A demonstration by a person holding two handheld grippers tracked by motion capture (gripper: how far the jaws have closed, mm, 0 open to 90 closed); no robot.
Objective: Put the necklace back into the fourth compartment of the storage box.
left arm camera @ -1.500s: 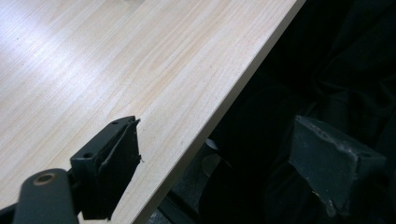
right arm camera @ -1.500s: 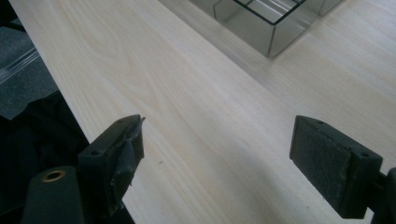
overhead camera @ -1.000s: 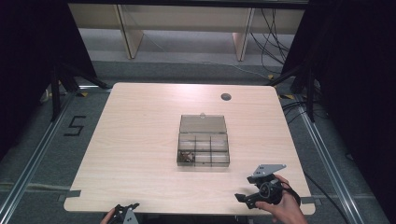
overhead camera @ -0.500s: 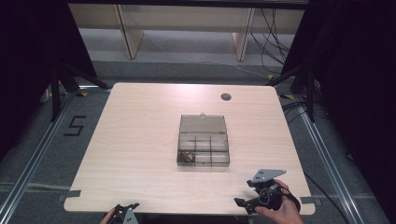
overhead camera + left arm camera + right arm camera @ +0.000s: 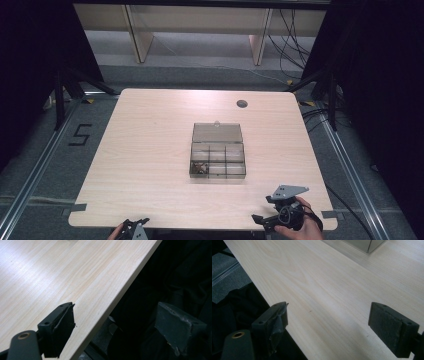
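A smoky clear compartment box (image 5: 218, 161) lies open in the middle of the light wooden table (image 5: 150, 150), its lid (image 5: 217, 132) flat behind it. Small dark parts sit in its front-left compartment (image 5: 201, 168). My right gripper (image 5: 262, 219) is held in a hand at the table's front right edge, jaws wide apart and empty; in the right gripper view (image 5: 328, 322) a corner of the box (image 5: 362, 245) shows far ahead. My left gripper (image 5: 136, 224) pokes in at the front left edge, open and empty, straddling the table edge in the left gripper view (image 5: 117, 325).
A round cable hole (image 5: 242, 104) sits near the table's back right. Wooden shelving legs (image 5: 135, 35) and loose cables (image 5: 295, 45) lie on the floor beyond. Tape strips (image 5: 77, 207) mark the front corners. Dark cloth (image 5: 175, 277) hangs below the table edge.
My right gripper has slid back toward the front edge of the table, away from the box. The left gripper has stayed put.
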